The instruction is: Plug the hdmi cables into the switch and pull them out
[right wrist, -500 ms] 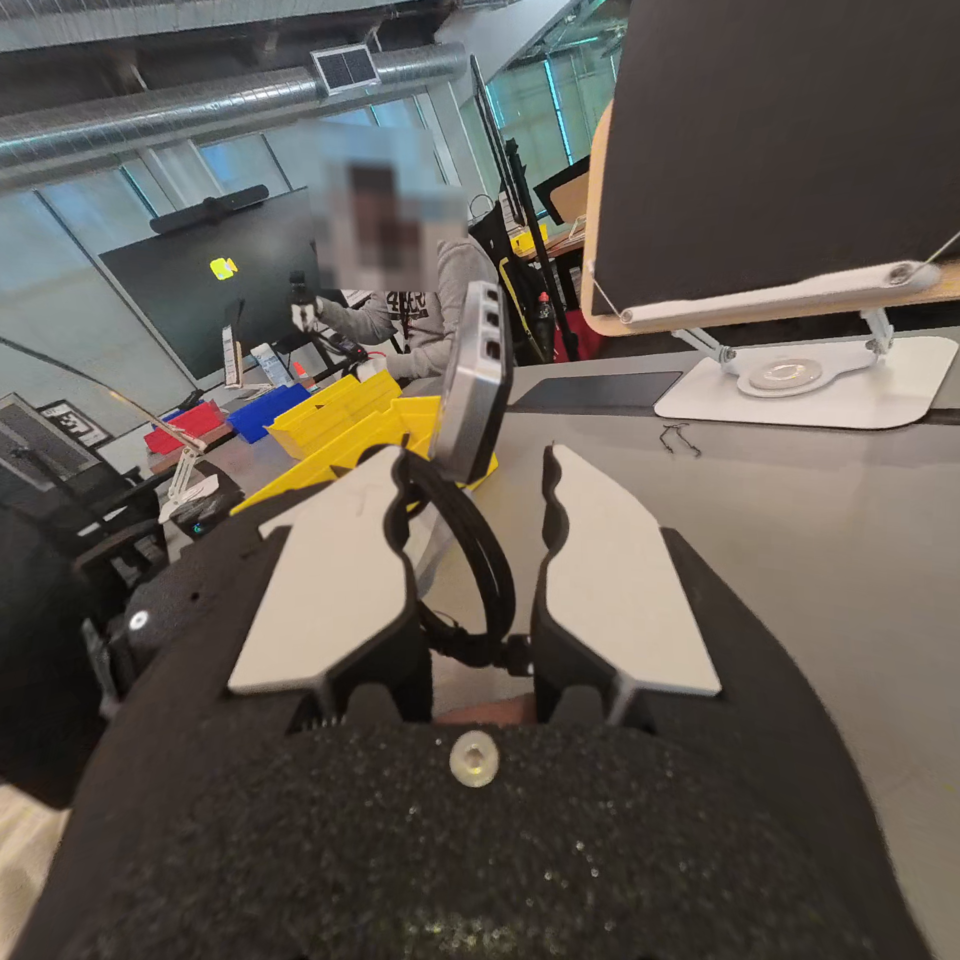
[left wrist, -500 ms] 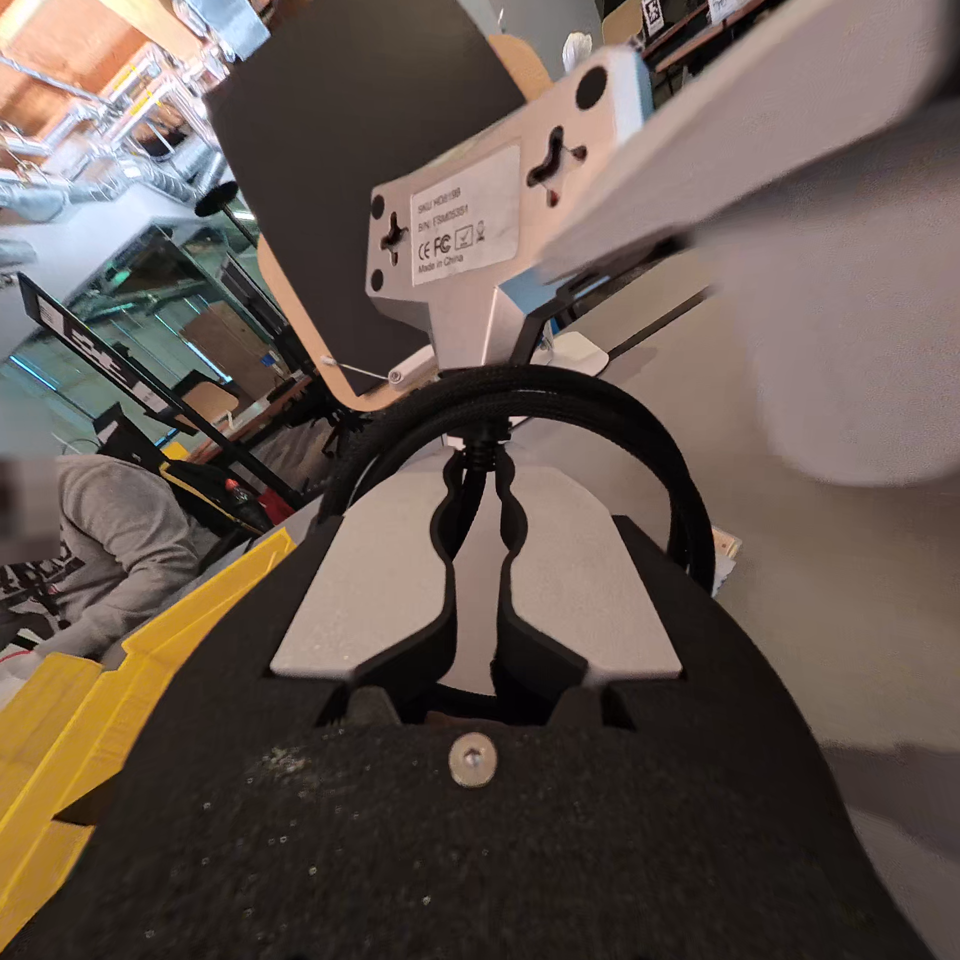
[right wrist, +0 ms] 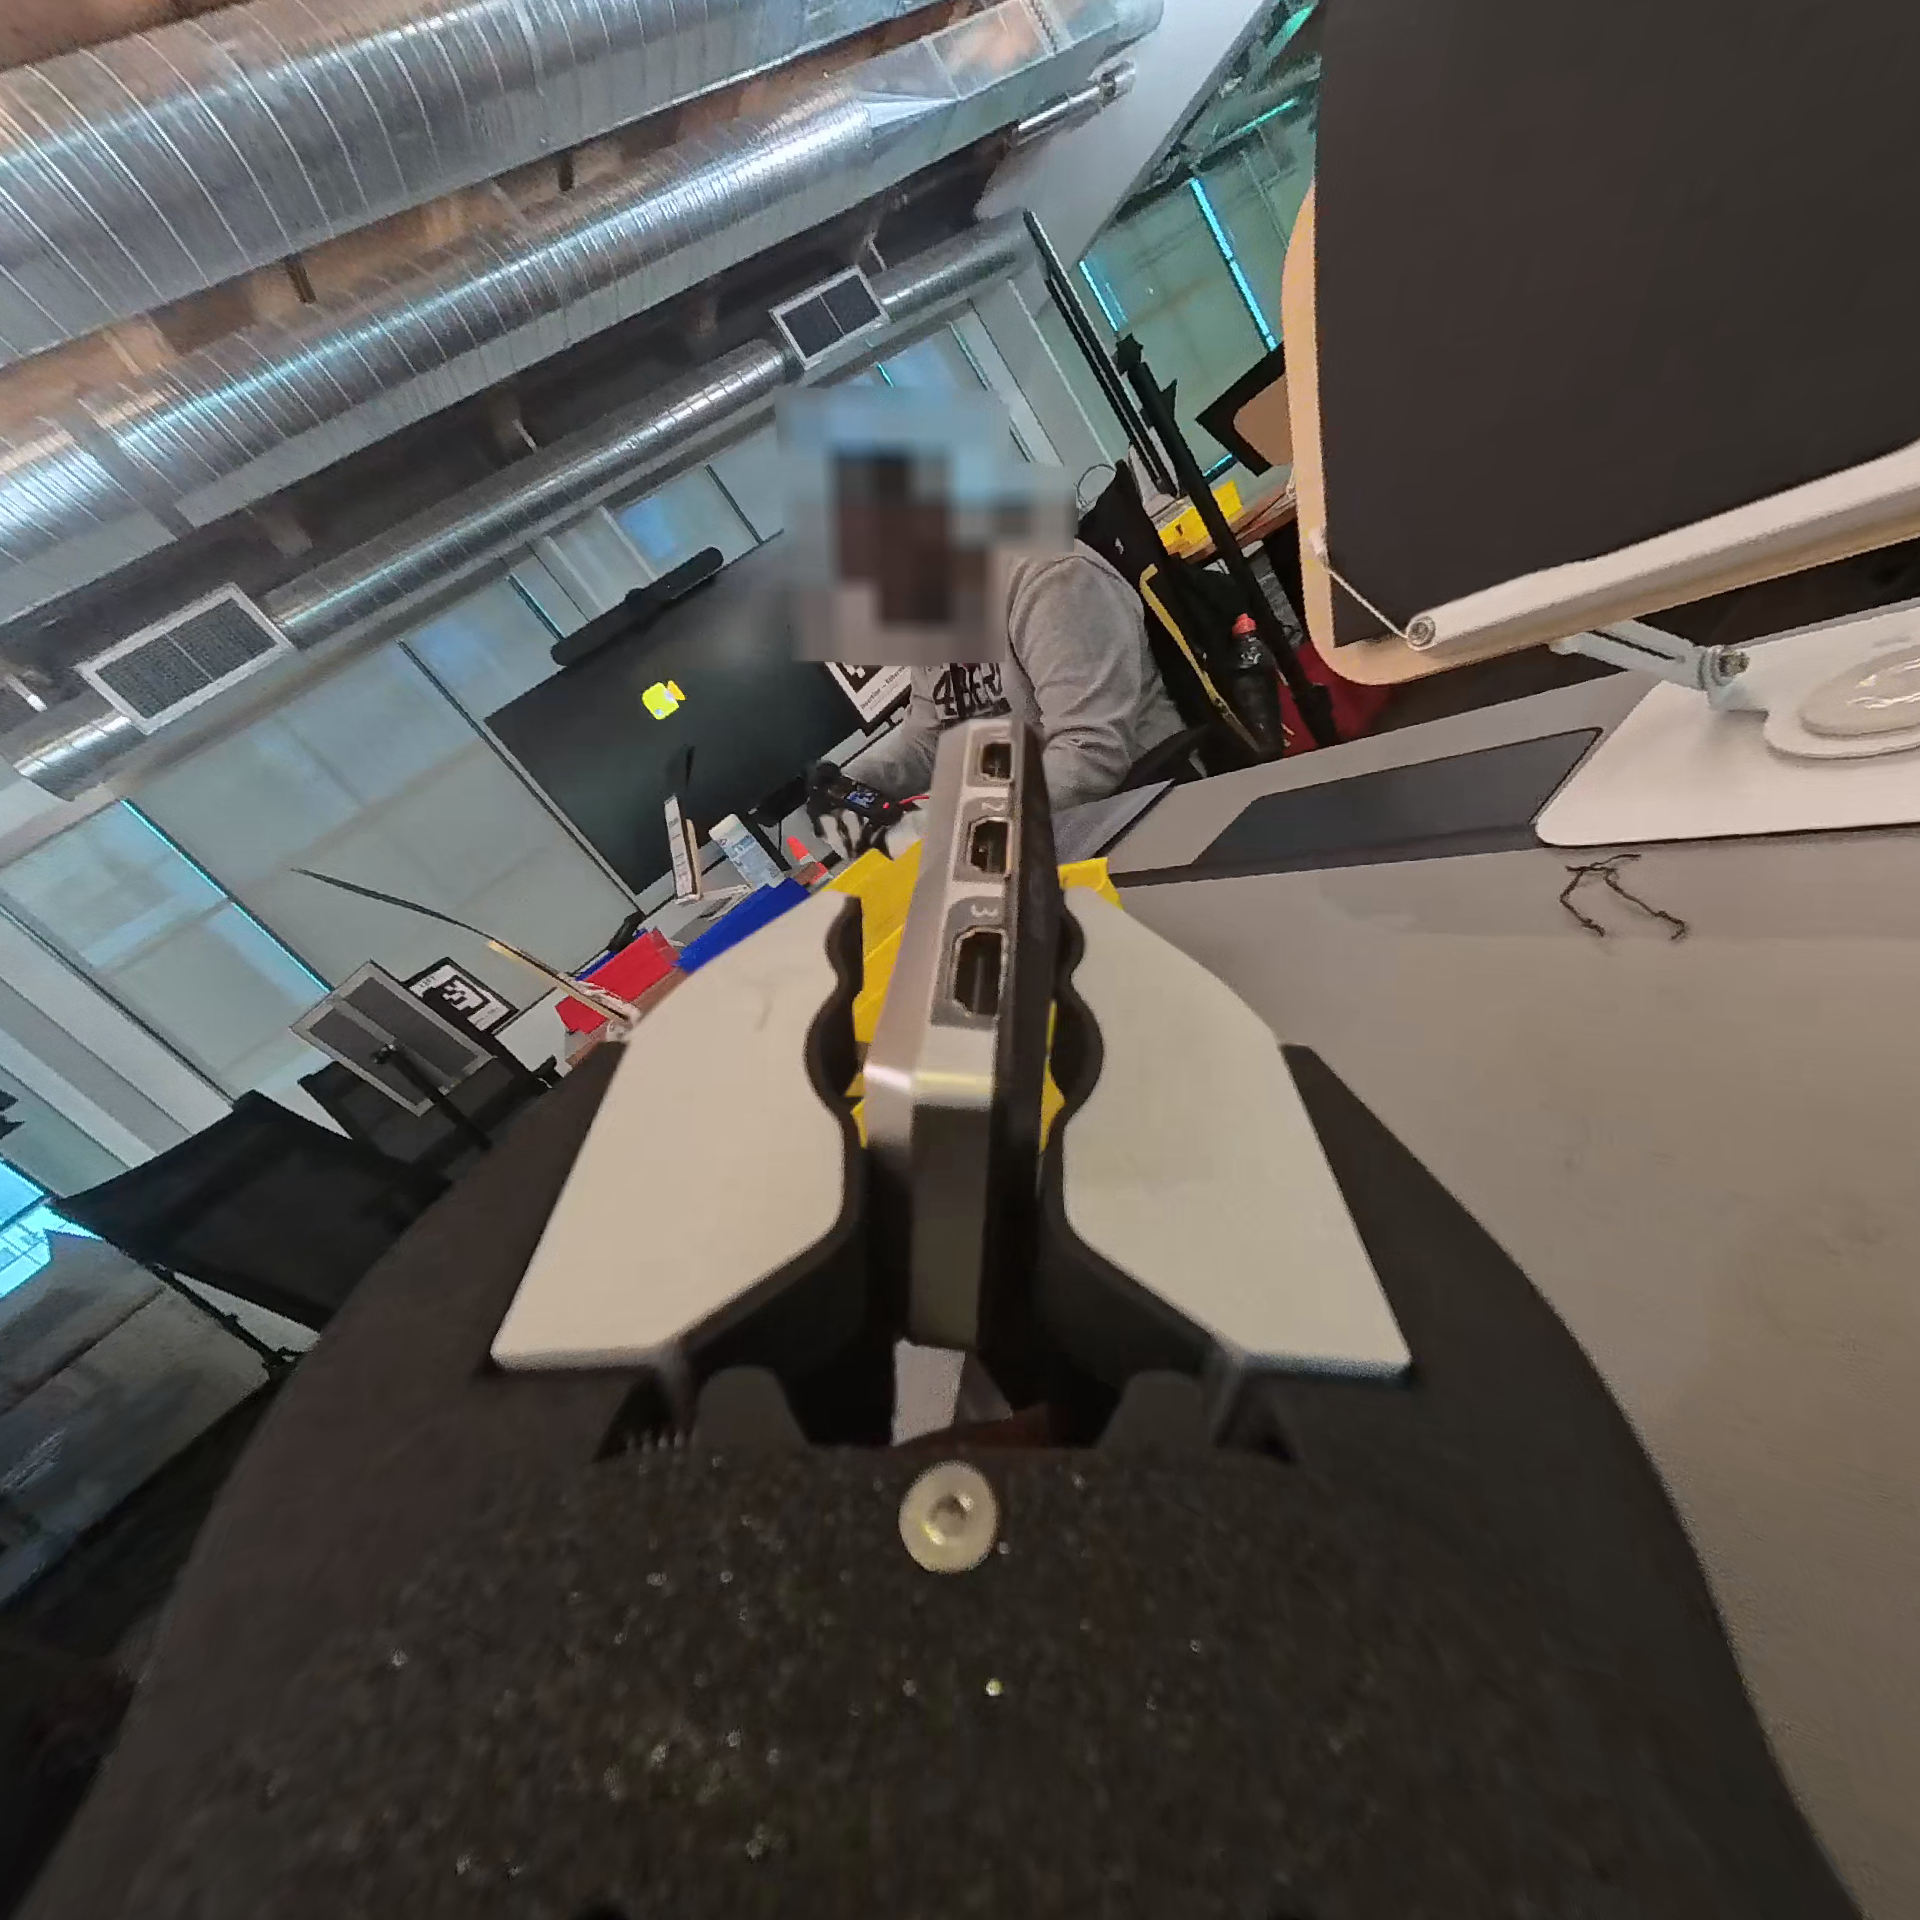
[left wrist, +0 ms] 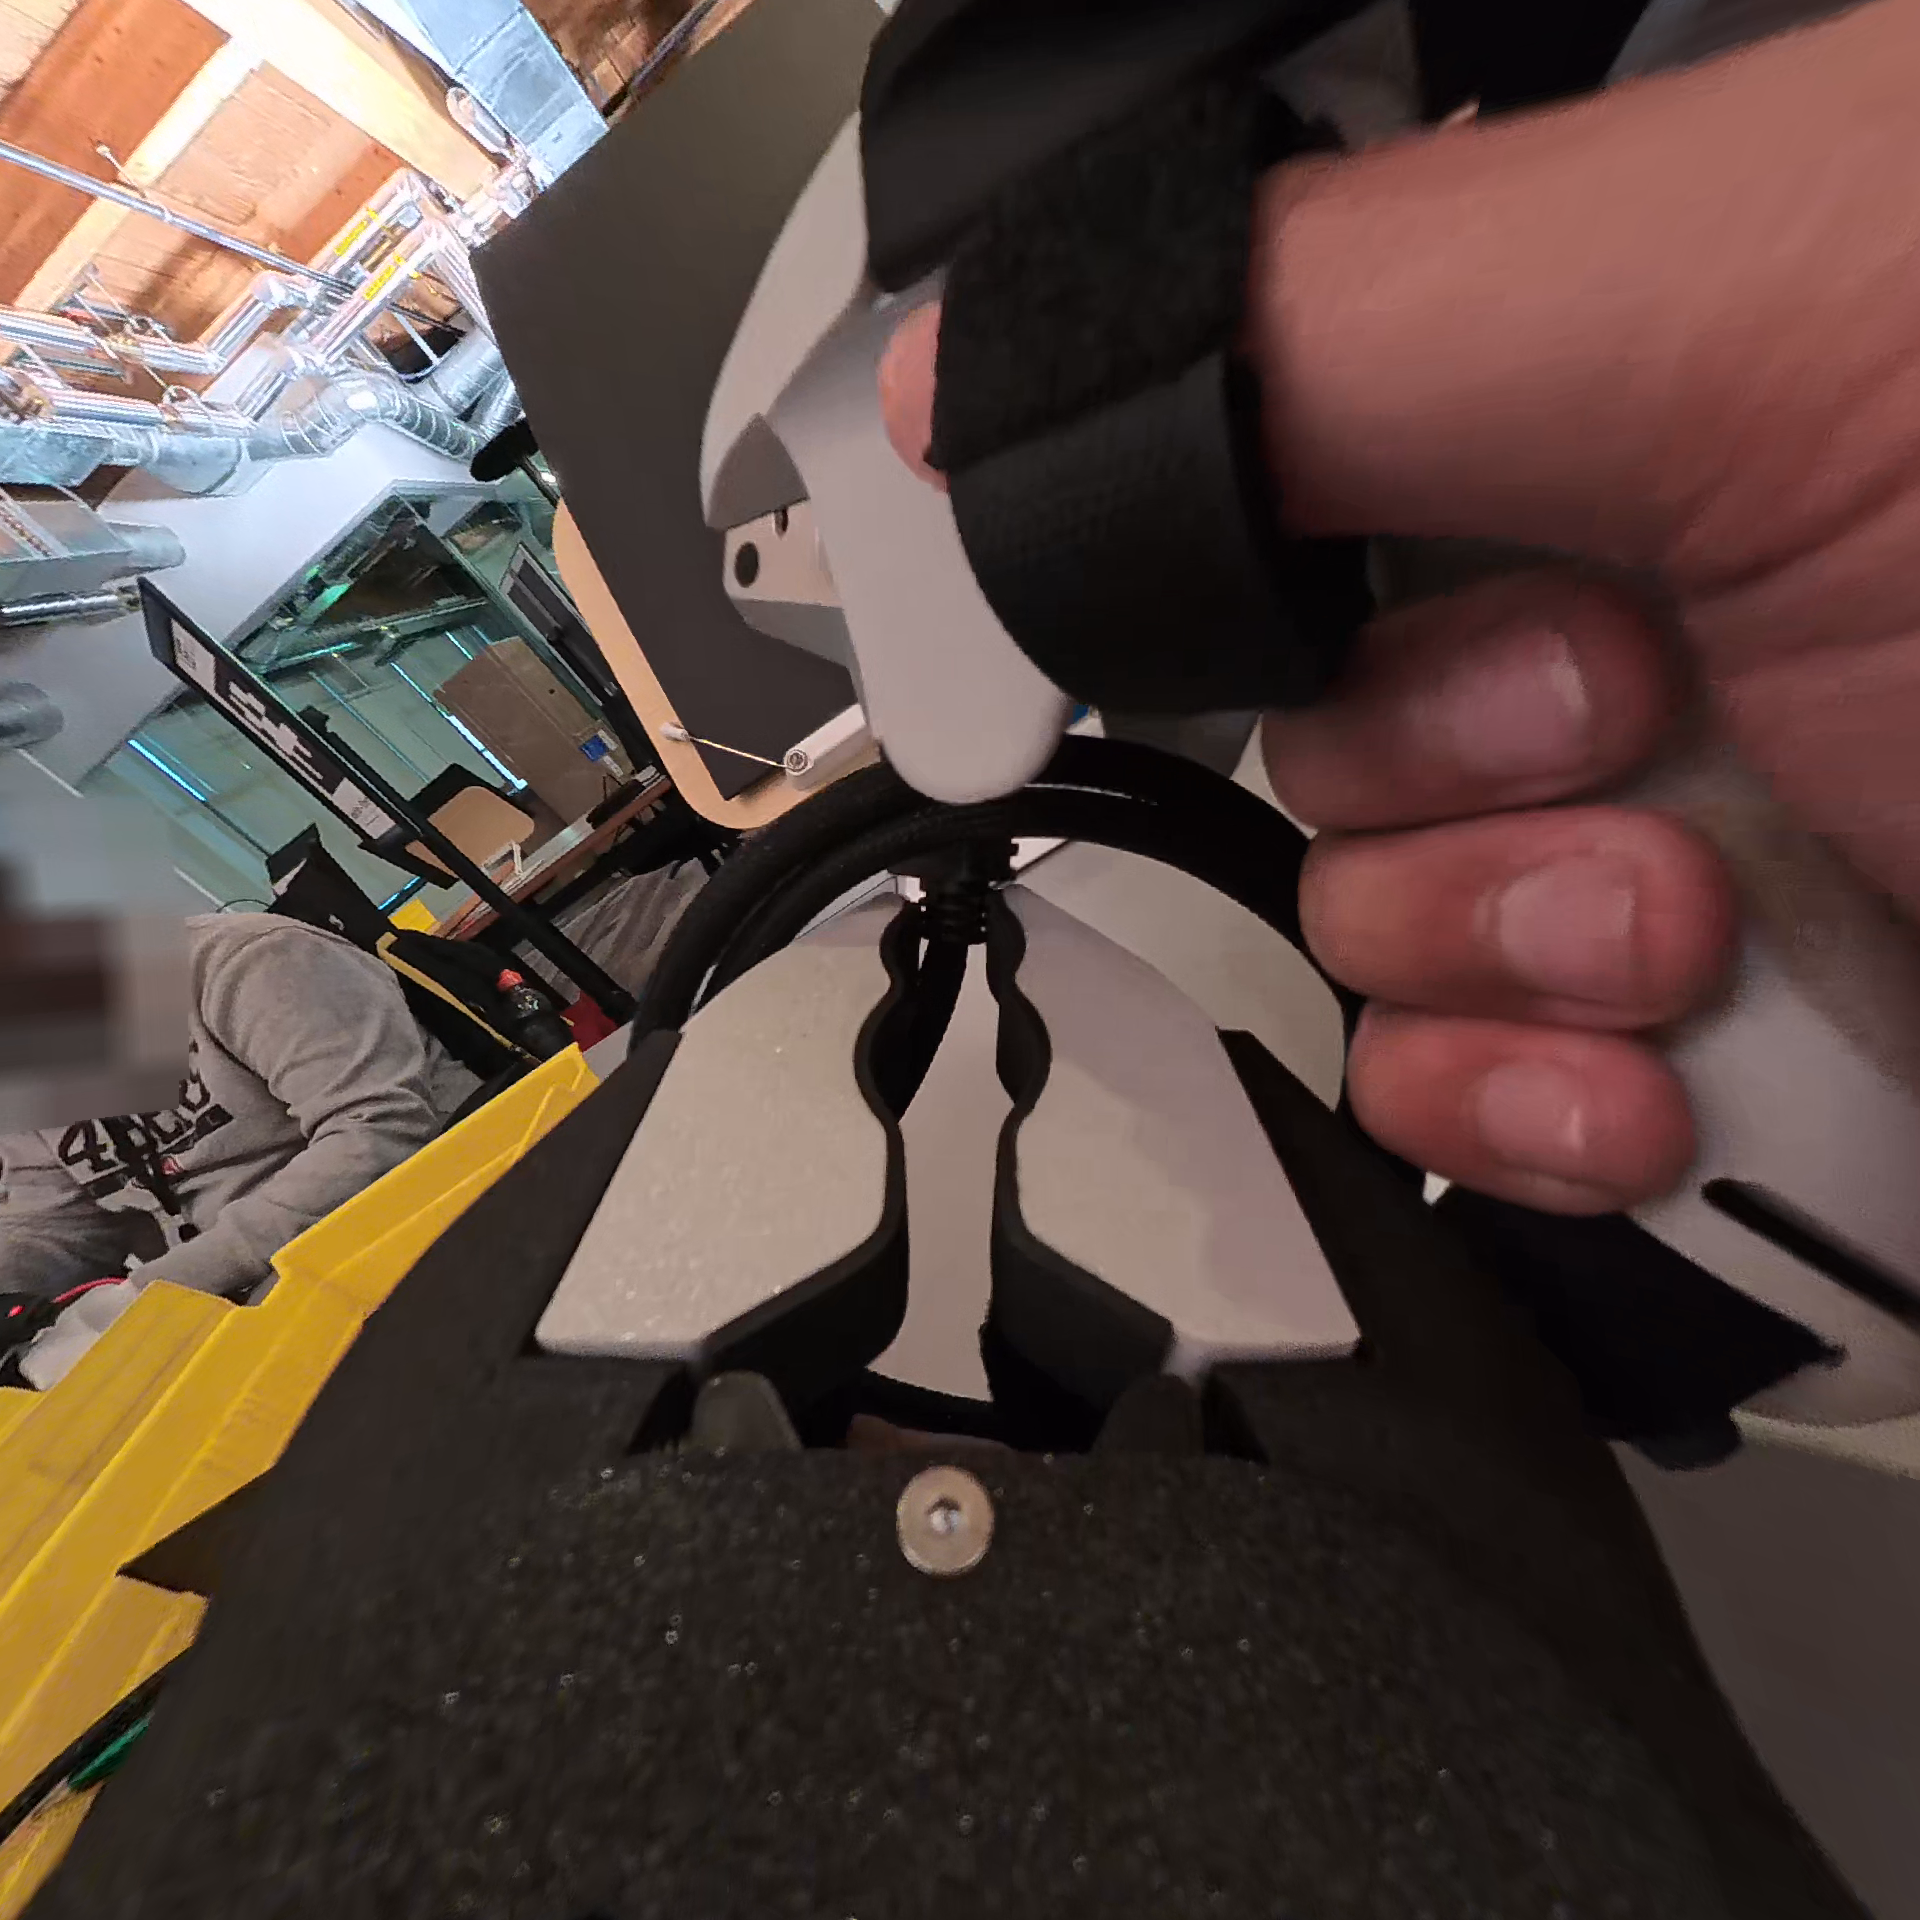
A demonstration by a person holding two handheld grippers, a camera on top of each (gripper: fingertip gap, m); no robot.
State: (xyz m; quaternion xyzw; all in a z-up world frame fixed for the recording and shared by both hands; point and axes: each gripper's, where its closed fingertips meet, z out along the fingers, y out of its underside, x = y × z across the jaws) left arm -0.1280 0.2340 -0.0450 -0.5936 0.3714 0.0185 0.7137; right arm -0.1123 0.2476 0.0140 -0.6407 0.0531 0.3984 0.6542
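— Right wrist view: right gripper clamped on the switch, held edge-on between the jaws, three ports facing out.

— Left gripper?

— Jaws pinched together on the black cable at its strain relief. Plug hidden behind the other gripper and a hand.

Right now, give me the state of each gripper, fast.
Left gripper: shut on the black HDMI cable, pinched at its tips.
Right gripper: shut on the silver switch, ports facing up and empty.
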